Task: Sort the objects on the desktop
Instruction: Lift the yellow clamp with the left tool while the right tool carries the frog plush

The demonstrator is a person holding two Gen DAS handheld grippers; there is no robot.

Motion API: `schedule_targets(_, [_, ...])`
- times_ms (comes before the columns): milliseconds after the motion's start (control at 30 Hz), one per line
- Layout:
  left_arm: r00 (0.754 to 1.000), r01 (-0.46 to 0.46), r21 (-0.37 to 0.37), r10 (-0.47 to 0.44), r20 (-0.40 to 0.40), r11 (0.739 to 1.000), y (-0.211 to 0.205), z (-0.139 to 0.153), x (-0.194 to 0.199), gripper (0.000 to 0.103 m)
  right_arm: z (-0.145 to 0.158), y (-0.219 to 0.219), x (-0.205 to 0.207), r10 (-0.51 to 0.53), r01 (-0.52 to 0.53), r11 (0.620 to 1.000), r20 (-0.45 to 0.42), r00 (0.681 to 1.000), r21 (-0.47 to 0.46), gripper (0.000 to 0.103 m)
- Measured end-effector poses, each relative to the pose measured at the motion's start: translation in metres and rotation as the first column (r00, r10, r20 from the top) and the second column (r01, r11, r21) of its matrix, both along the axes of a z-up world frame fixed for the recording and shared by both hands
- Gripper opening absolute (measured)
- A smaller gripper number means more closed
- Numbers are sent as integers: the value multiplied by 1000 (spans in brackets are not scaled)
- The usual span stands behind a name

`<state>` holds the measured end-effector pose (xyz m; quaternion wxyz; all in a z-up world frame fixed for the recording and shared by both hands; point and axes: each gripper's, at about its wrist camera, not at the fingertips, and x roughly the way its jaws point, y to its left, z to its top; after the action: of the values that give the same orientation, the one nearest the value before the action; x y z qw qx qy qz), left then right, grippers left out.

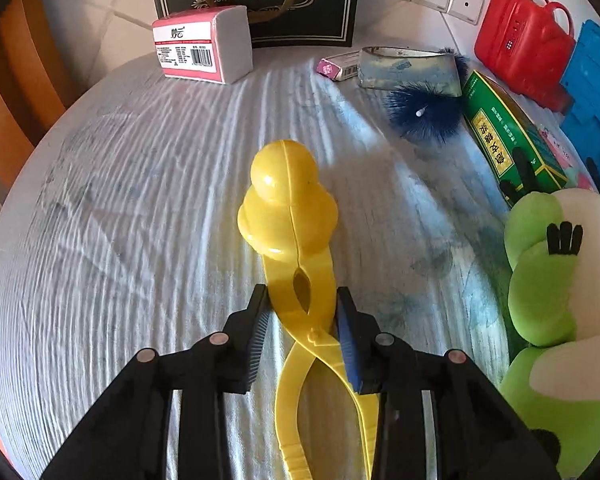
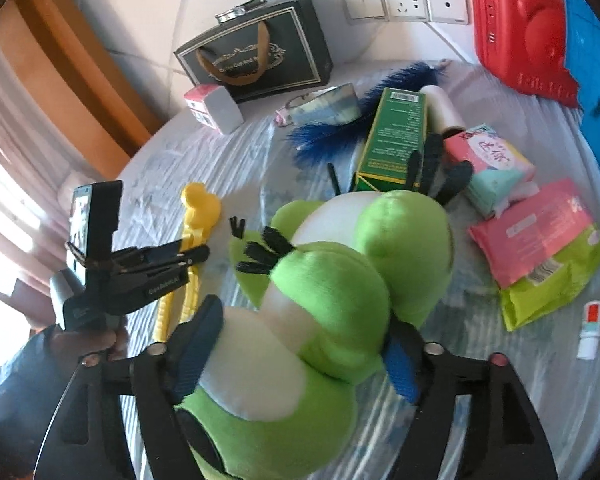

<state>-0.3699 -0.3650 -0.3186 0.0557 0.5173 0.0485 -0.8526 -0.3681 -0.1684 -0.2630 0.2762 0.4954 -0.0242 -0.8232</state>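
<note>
A: Yellow tongs (image 1: 290, 216) at frame centre in the left view, flat on the cloth (image 1: 140, 208), rounded head toward the top, handles running to the bottom edge.

B: Left gripper (image 1: 303, 332)?

A: Drawn in narrow around the neck just above the pivot. Pads (image 1: 259, 334) against or nearly against the plastic; looks like a grip, though contact on the left side hard to confirm.

B: And the frog (image 2: 332, 288)?

A: Lower centre of the right view, filling the span of the right gripper (image 2: 296, 354). Jaws wide. Blue pads (image 2: 192, 352) beside the plush on both sides, no clear squeeze into it. Held or just freed: cannot tell.

B: Further out?

A: Green box (image 2: 392, 136) and blue brush (image 2: 320, 136) above the frog, pink packs (image 2: 536, 228) at right, red case (image 2: 516, 28) upper right, dark bag (image 2: 256, 52) and tissue pack (image 2: 216, 108) upper left.

B: Step in hand?

A: Probably picking up the tongs with the left while the frog sits at its spot near the right-side pile.

B: Next move?

A: Firm closure on the neck, then a straight lift, keeping the long handles from dragging the cloth or swinging into the frog. Right jaws clear of the plush before pulling back.
</note>
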Motion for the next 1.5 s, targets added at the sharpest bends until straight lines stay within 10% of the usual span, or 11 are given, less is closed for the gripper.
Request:
schedule_targets(200, [1000, 4, -3, -4, -4, 1000, -1, -1, 0, 33, 9, 14, -3, -81, 78, 990, -18, 997, -118, 47])
schedule_targets(367, [1000, 5, -3, -5, -6, 1000, -1, -1, 0, 33, 9, -6, -1, -29, 32, 999, -114, 993, 30, 45])
schedule_targets(500, [1000, 5, -3, -5, -8, 1000, 0, -1, 1, 33, -3, -6, -12, -21, 21, 1000, -59, 998, 7, 22])
schedule_targets(800, [998, 16, -44, -18, -56, 999, 5, 14, 15, 32, 49, -11, 8, 71, -63, 997, -218, 973, 47, 16])
schedule_targets(1200, [966, 90, -79, -106, -237, 993, 27, 111, 49, 32, 119, 21, 42, 73, -47, 996, -363, 929, 80, 16])
schedule_targets(1500, [877, 253, -55, -253, -408, 966, 103, 217, 70, 32, 216, 91, 89, -59, 89, 996, -536, 842, 30, 16])
